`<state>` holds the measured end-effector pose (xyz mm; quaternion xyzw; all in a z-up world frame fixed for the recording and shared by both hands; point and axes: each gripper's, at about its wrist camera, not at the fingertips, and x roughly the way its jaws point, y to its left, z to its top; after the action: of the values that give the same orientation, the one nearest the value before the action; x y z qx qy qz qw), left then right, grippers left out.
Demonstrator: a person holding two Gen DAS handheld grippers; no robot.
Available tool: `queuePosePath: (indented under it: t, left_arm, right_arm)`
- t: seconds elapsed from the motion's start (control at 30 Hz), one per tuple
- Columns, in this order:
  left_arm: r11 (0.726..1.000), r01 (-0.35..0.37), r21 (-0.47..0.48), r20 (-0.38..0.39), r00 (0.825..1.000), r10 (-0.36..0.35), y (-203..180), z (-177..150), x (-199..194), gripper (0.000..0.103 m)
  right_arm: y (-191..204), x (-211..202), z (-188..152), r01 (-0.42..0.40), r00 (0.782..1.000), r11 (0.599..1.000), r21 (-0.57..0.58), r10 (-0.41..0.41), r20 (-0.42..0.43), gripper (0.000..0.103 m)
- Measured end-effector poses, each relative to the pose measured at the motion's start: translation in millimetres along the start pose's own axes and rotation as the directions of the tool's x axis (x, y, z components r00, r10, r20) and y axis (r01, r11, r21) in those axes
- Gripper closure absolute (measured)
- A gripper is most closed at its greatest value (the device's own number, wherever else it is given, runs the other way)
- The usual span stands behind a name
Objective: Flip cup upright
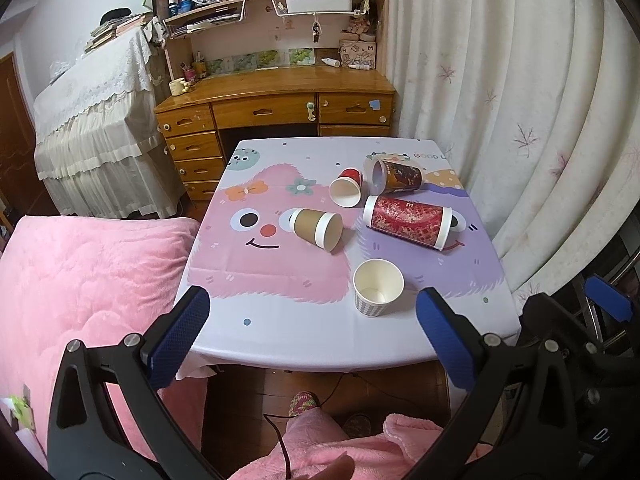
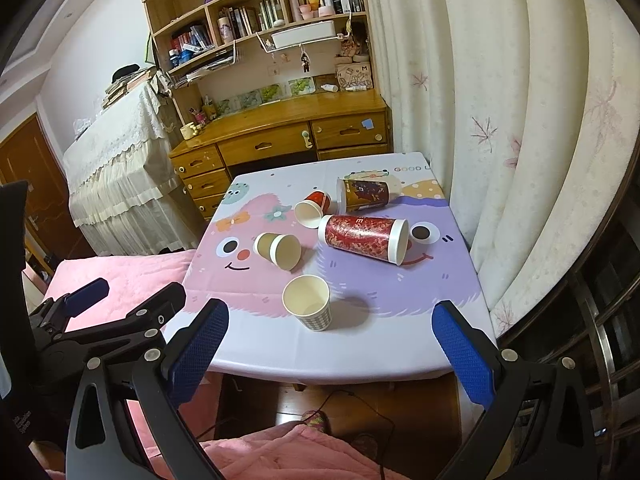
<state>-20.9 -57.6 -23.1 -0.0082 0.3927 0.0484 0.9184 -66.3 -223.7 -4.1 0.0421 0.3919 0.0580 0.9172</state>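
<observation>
Evidently nothing is gripped yet: both the left gripper (image 1: 312,336) and the right gripper (image 2: 330,344) hang spread wide and empty off the near edge of the table (image 1: 280,344). One checked cup (image 1: 377,287) already stands upright; four lie on their sides. The brown cup (image 1: 316,229) looks the easiest next target. Best to close lightly across its wall near the middle, lift, rotate mouth-up, and avoid crushing the paper.

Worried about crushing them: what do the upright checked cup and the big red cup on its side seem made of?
Checked cup: apparently thin paper, matte, with a plain whitish inside and rolled rim. Big red cup: probably paper too, with a glossy printed wall and white rim bands; plastic cannot be ruled out.
</observation>
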Motion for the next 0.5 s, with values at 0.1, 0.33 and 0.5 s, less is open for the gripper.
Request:
queuePosePath:
  t: [0.1, 0.33, 0.5]
  left_arm:
    - [1.000, 0.001, -0.002, -0.006, 1.000, -0.001, -0.5, -0.1, 0.8, 0.001]
    - [1.000, 0.006, 0.001, -0.011, 1.000, -0.006, -1.4, 2.0, 5.2, 0.001]
    - [1.000, 0.008, 0.002, -0.010, 1.000, -0.008, -1.8, 2.7, 6.9, 0.001]
  right_arm:
    - [-0.1, 0.7, 0.6, -0.001, 1.000, 1.000, 0.000, 0.001, -0.002, 0.000]
    - [-0.3, 2.7, 2.0, -0.001, 1.000, 1.000, 0.004, 0.001, -0.007, 0.000]
    - [0.1, 1.9, 2.4, -0.002, 1.000, 1.000, 0.005, 0.002, -0.007, 0.000]
